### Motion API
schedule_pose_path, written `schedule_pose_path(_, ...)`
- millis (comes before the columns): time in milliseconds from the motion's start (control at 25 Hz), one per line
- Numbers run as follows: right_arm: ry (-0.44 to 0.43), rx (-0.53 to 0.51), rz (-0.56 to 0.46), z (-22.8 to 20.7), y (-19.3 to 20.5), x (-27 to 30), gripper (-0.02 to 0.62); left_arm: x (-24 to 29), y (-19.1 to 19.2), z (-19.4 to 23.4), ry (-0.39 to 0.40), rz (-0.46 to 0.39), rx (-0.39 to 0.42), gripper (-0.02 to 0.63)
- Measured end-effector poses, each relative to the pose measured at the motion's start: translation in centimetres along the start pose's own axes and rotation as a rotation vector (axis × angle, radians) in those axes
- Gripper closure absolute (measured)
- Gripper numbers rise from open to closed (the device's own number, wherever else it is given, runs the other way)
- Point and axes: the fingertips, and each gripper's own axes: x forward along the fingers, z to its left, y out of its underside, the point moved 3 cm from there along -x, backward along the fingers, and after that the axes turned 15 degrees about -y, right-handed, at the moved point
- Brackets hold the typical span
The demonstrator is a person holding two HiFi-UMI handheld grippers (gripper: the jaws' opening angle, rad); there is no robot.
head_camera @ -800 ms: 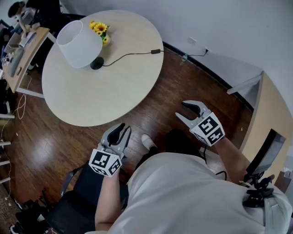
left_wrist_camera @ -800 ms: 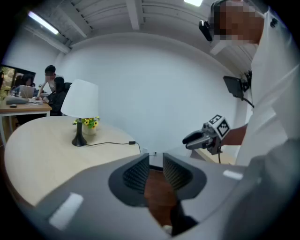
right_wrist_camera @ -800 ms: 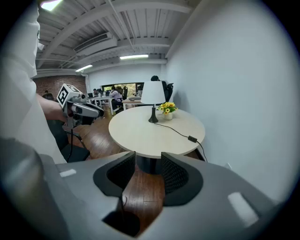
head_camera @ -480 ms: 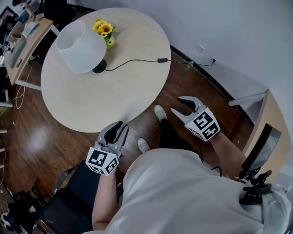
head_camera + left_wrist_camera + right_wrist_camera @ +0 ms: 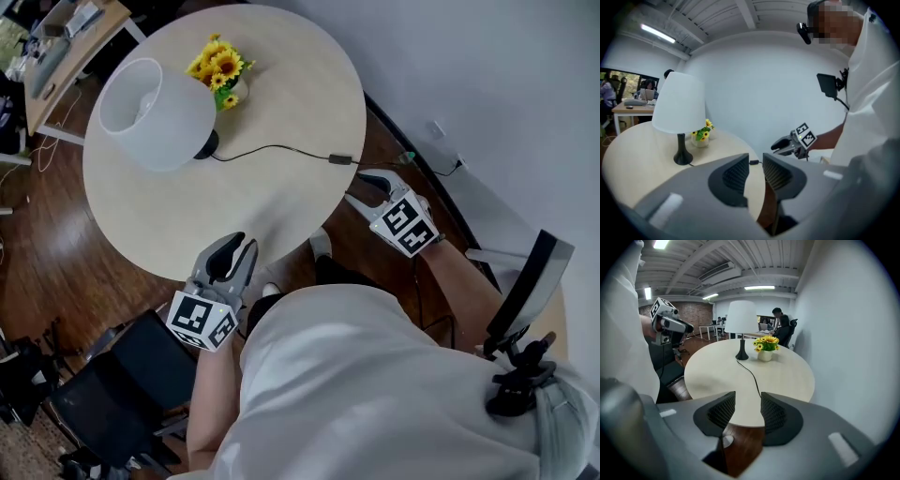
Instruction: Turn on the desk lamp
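The desk lamp (image 5: 155, 112) has a white shade and a black base (image 5: 204, 143) and stands on the round table (image 5: 187, 225) beside a small vase of sunflowers (image 5: 220, 70). Its black cord runs across the tabletop to an inline switch (image 5: 339, 158) near the table's right edge. My right gripper (image 5: 361, 187) hovers just off that edge, close to the switch, open and empty. My left gripper (image 5: 230, 258) hangs at the near edge, jaws slightly apart with nothing between them. The lamp (image 5: 679, 105) shows in the left gripper view, and again, as the lamp (image 5: 742, 317) with its cord (image 5: 752, 373), in the right gripper view.
A wall runs close behind the table's right side, with a socket (image 5: 436, 131) low on it. A cluttered wooden desk (image 5: 56, 47) stands at the far left. A black chair (image 5: 122, 375) sits beside my left arm. People sit at far desks (image 5: 780, 319).
Both grippers have come closer to the table. The right gripper has moved forward to the table's right edge near the cord switch. The lamp has not moved.
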Motion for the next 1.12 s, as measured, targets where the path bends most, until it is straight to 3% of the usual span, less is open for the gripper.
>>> schedule_pose_path(200,-0.101,0.0,0.122,-5.9,4.7,3.5,0.423,3.3,-1.0,-1.2,-0.081,0.022,-0.038,0.497)
schedule_pose_path(400,-0.111,0.009,0.187,-10.1,7.3,7.5,0.418,5.4,-0.6,-0.7,-0.078,0.059,-0.028,0.497)
schedule_pose_path(720,-0.146,-0.013,0.252,-11.5,8.4,10.2,0.416,5.0,-0.6,0.2,-0.115,0.073,-0.036,0.497)
schedule_pose_path(1120,-0.171,0.018,0.263,-11.7,8.8,11.3,0.417,4.4,-0.1,-0.1,-0.118,0.076,-0.047,0.497)
